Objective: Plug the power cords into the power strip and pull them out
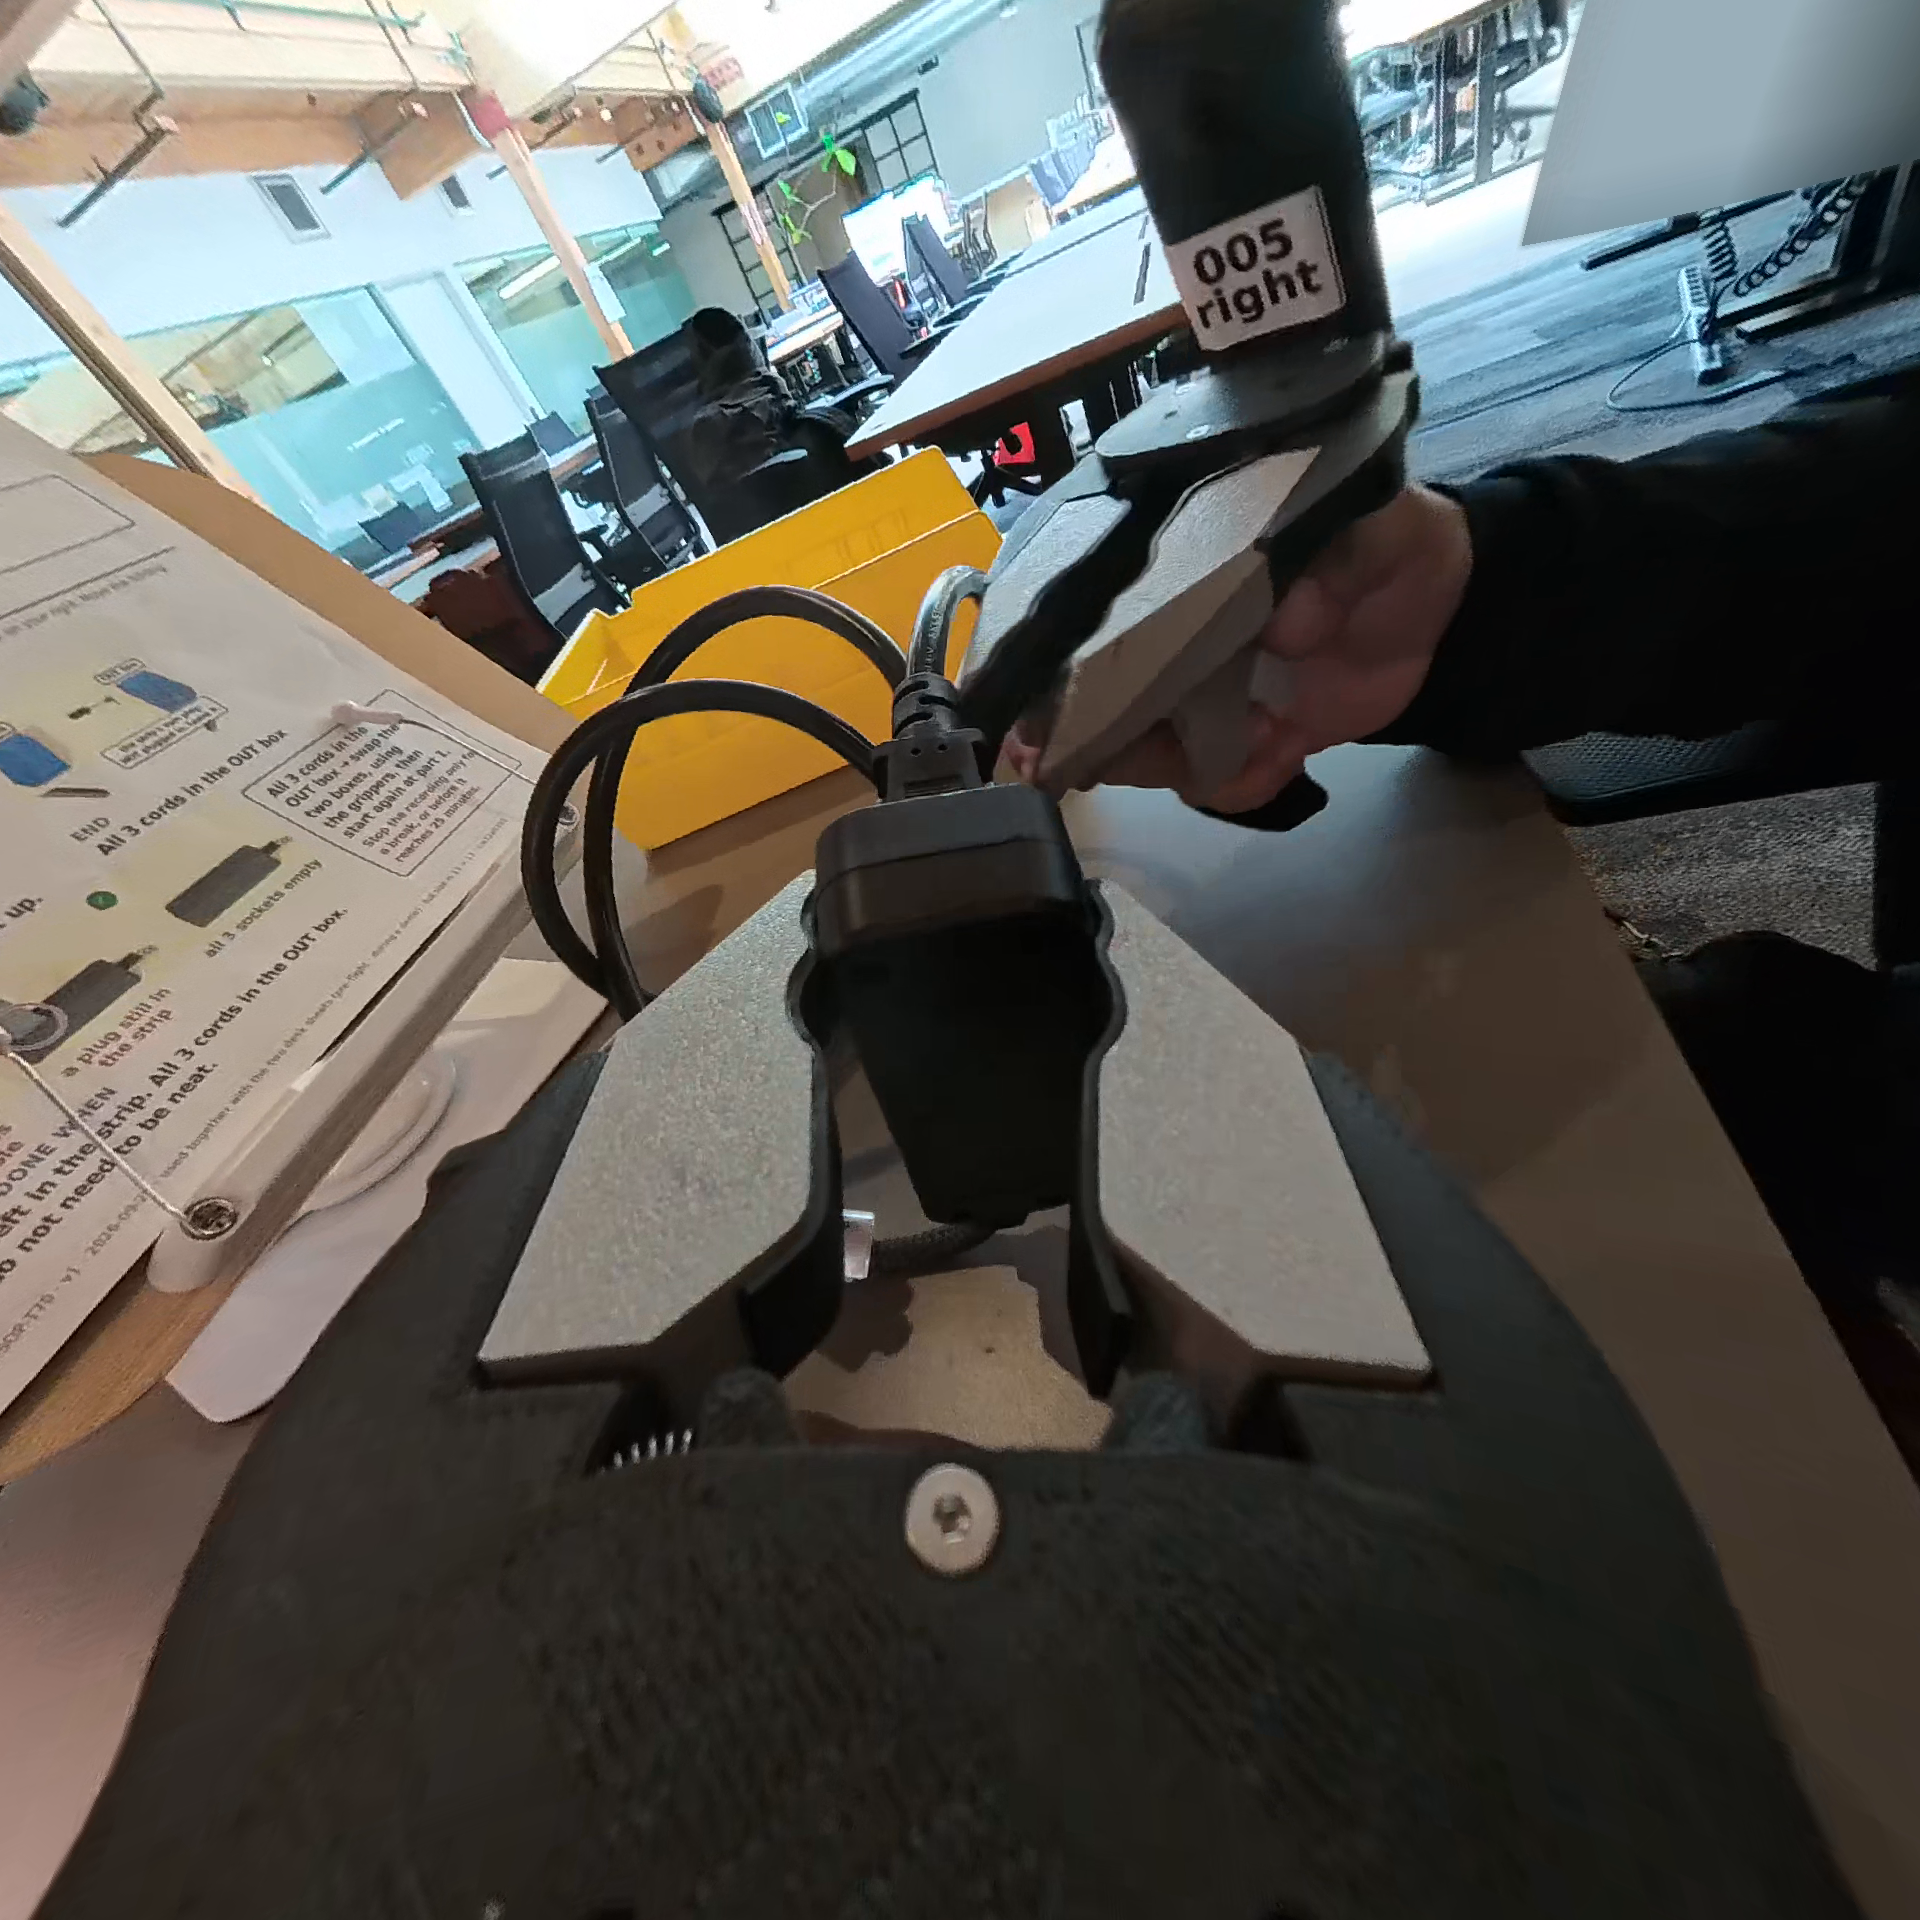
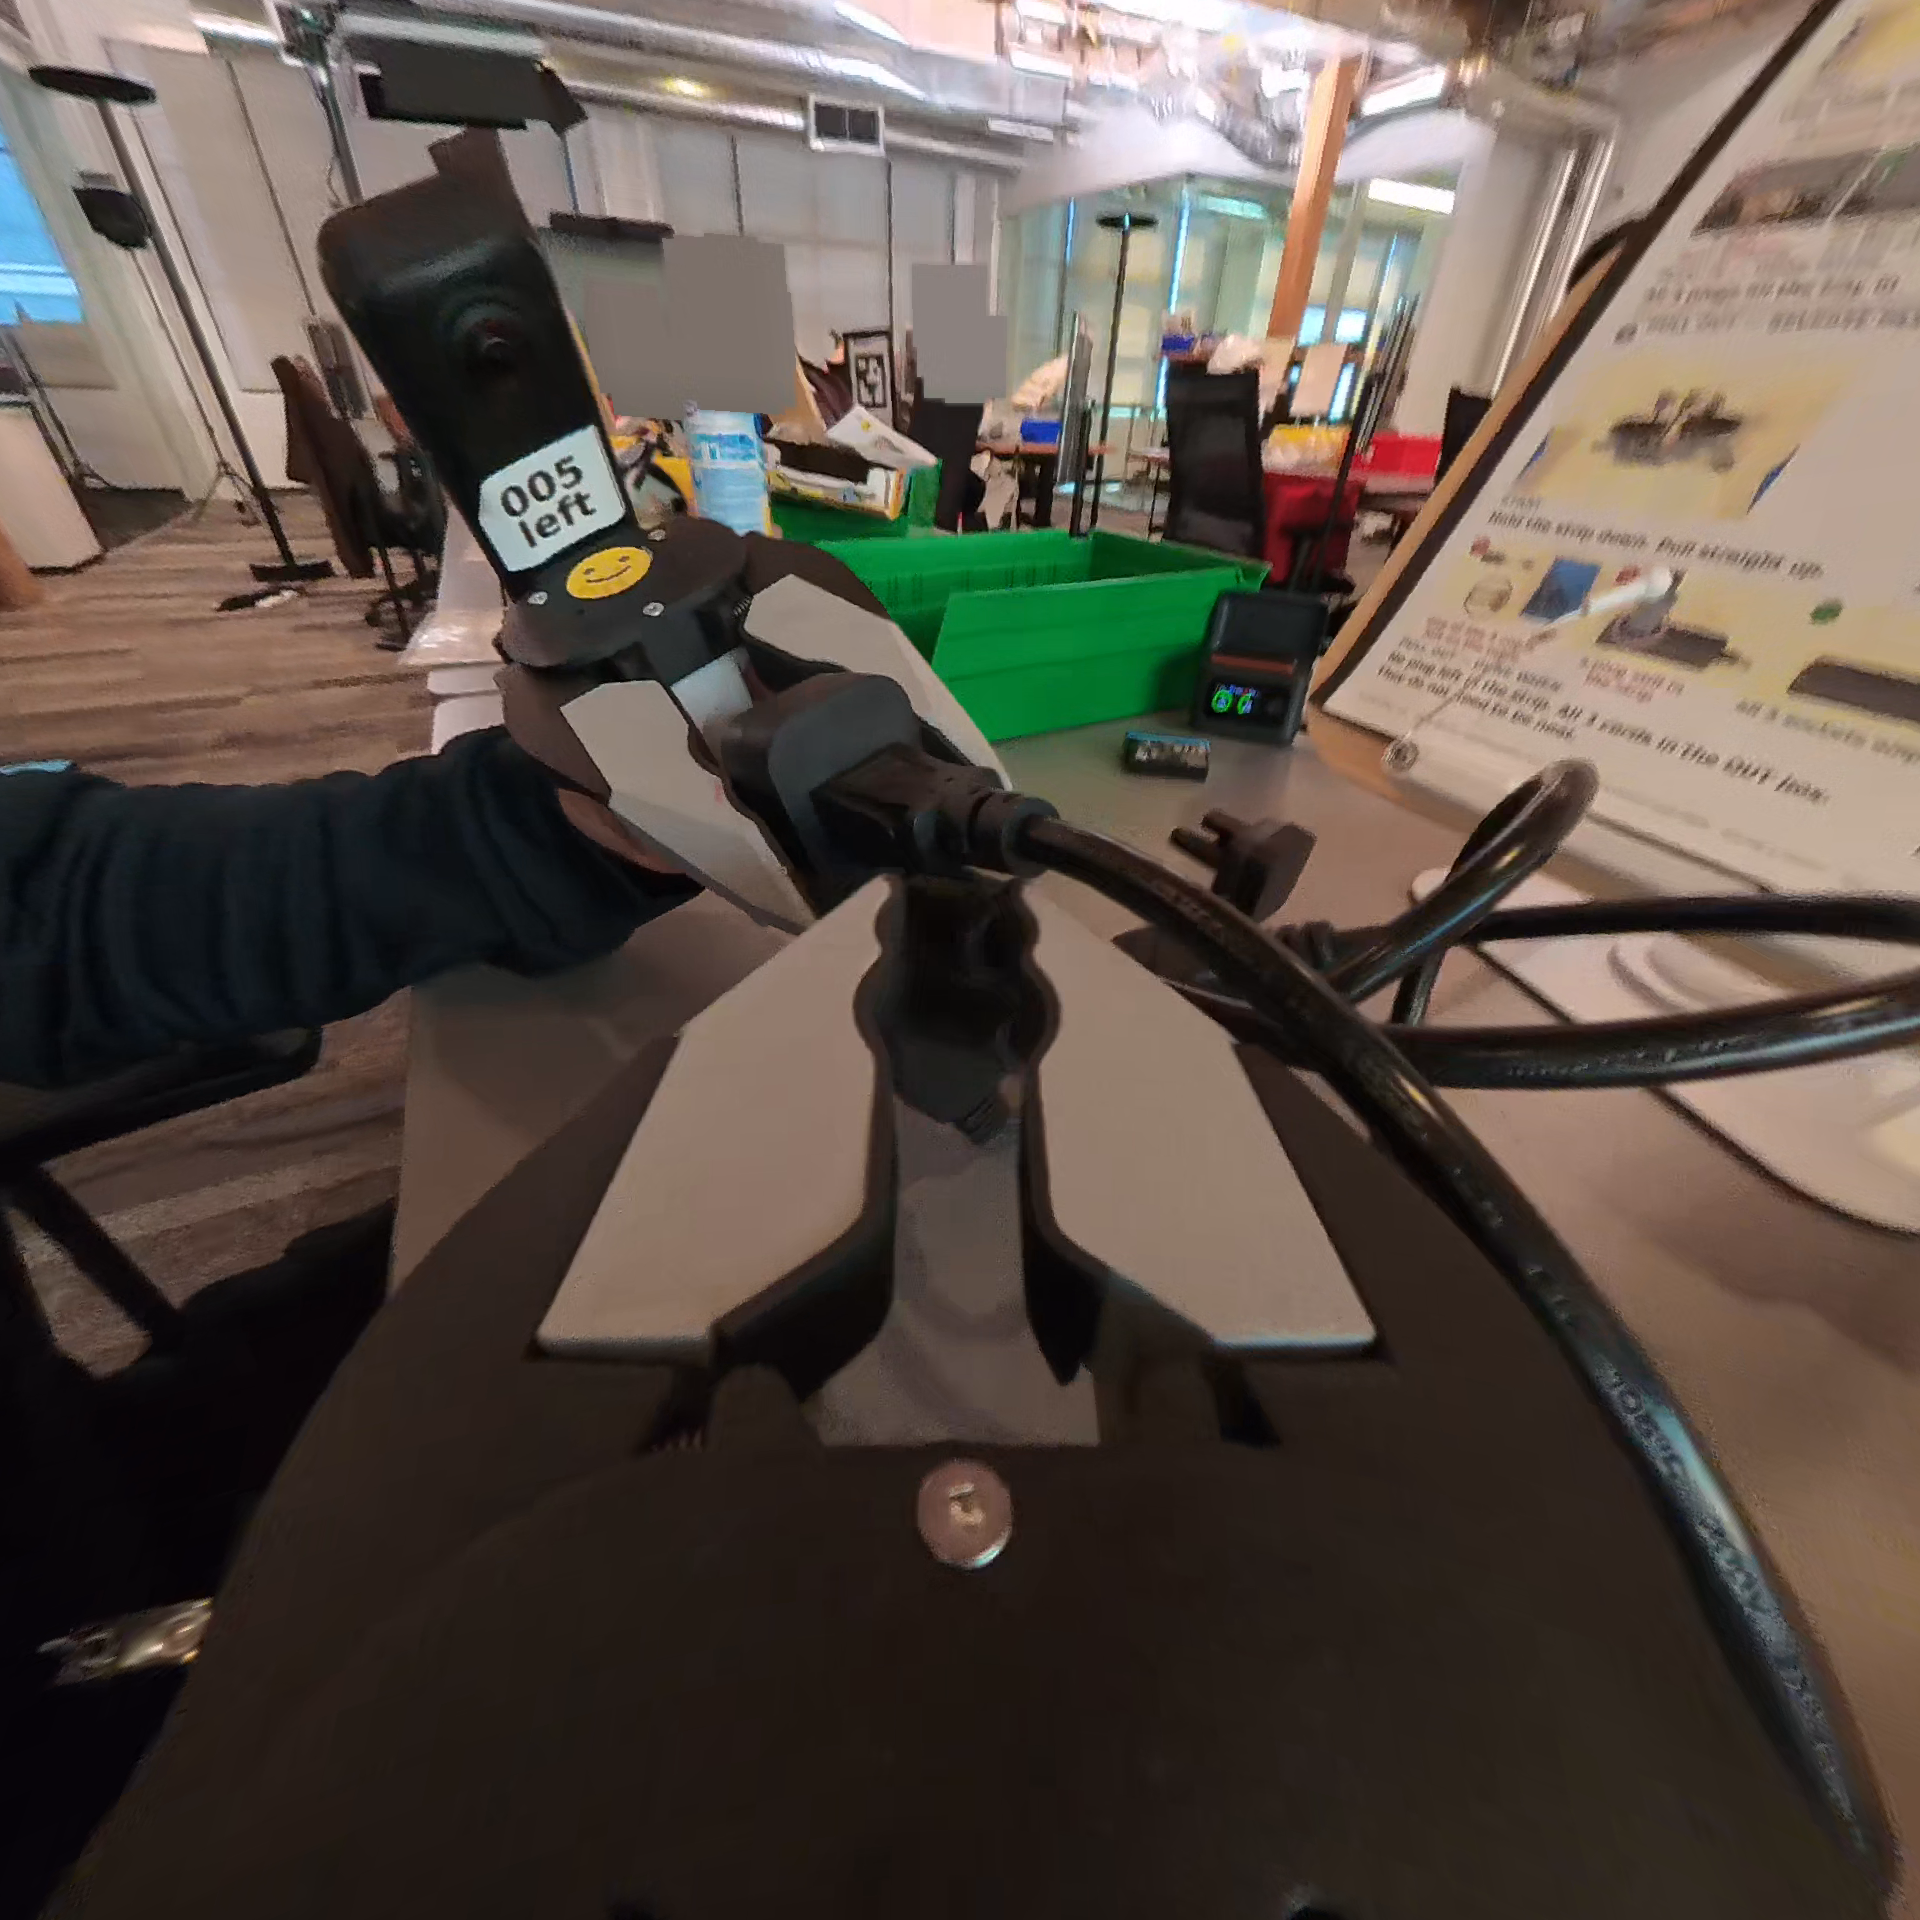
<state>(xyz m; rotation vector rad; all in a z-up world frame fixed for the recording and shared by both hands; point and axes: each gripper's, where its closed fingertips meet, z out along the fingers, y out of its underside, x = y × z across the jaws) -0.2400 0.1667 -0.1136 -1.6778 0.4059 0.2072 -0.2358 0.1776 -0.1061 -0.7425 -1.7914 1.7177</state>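
My left gripper is shut on a black power strip and holds it above the table; it also shows in the right wrist view. A black plug sits in the strip's far end, and its cord runs off to the right. My right gripper comes in from the right at that end of the strip. Its fingers are closed on a dark plug body. Black cords loop down to the left.
A yellow bin stands behind the strip and a green bin farther off. A tilted instruction board stands on the grey table. A loose black plug, a small device and a small pack lie there. The tips of both grippers are at nearly the same place.
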